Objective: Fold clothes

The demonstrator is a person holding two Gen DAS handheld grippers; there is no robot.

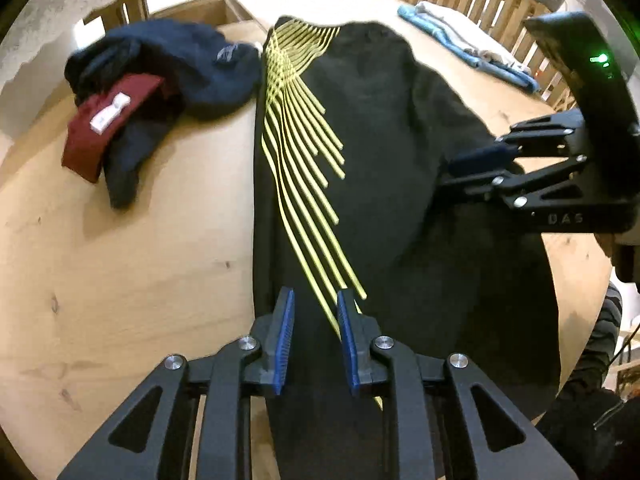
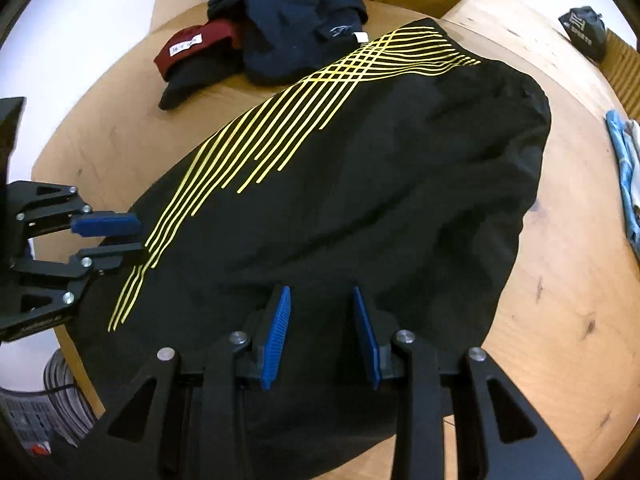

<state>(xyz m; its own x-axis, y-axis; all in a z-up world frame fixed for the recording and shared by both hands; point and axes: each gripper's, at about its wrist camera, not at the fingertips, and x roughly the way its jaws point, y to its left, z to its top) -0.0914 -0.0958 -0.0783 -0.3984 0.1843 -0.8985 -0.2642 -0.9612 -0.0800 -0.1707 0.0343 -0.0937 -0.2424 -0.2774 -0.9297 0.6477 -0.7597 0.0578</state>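
Black garment (image 1: pixel 400 168) lay spread on the desk (image 1: pixel 140 260)

Soft, limp cloth — best taken at its near hem; both grippers' fingers stood apart, holding nothing.

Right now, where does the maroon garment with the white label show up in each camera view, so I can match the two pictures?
Left wrist view: the maroon garment lies at upper left, tucked against the navy clothes pile.
Right wrist view: the maroon garment sits near the top, left of centre, beside the same pile.
Shared landmark: the yellow stripes on the black garment.
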